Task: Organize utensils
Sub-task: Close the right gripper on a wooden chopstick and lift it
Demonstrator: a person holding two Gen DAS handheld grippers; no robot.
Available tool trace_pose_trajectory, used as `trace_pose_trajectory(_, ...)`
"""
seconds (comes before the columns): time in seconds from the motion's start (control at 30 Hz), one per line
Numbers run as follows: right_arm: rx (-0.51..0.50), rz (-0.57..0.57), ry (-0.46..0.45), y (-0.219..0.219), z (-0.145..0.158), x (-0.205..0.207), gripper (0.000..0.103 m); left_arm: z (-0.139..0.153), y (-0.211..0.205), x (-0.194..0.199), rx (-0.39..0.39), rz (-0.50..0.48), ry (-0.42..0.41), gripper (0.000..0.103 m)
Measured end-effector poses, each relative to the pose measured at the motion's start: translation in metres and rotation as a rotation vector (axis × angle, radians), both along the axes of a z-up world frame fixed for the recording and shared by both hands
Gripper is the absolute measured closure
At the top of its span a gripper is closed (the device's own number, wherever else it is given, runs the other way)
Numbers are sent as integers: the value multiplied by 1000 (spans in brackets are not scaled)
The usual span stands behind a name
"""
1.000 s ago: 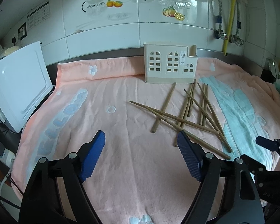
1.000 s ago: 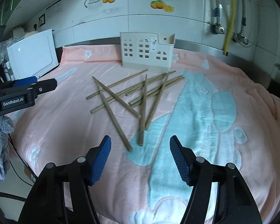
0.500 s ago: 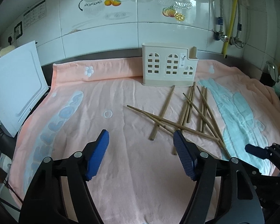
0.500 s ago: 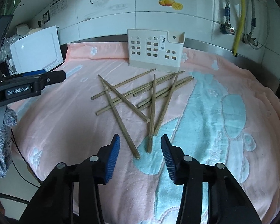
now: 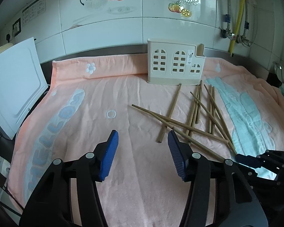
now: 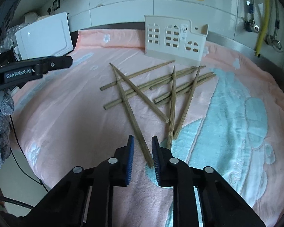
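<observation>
Since every chopstick still lies loose on the pink towel (image 5: 123,170) that covers the bench, nothing is sorted yet and the task looks barely begun. The chopsticks (image 6: 161,87) sit in a crossed heap a little in front of the cream utensil holder (image 6: 172,39), which stands near the back edge of the bench by the tiled wall, and no stick shows above its rim. The right claw (image 6: 143,158) has just been closing, and its blue pads now straddle the near end of the nearest chopstick (image 6: 134,121); a thin gap still shows on the left pad side, so I judge it almost pinched, not yet firmly held. The left claw (image 5: 142,151) has also been narrowing, stands half spread over bare towel with nothing between its pads, just left of the heap. What is left, by my reading: gripping this first stick, carrying it to the holder, then all the others.
</observation>
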State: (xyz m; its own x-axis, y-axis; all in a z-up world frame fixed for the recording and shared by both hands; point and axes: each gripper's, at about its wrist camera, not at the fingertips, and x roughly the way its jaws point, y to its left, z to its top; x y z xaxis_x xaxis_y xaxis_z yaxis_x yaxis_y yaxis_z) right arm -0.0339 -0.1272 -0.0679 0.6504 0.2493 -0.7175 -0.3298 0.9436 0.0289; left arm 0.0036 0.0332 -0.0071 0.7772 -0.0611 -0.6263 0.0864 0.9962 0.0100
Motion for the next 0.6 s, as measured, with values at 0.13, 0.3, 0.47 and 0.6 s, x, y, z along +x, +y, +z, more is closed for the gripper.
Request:
trace_pose_trajectory(0.13,9,-10,4,-2,-1,2,87,-1,0,1,-3,0,4,50)
trace_pose_trajectory(0.3,21,-58,-4,-7,4,0,86,-1,-2,0,-9,-6,6,50)
trace_pose_trajectory(0.47,30,-132,-23,-17,13,-6,84,2,-5,-4,-26,-10,2,50)
trace_pose_trajectory(0.6,3,-171,-60,-21,23,-14,73,4,-8,-9,-33,-19,-5,50)
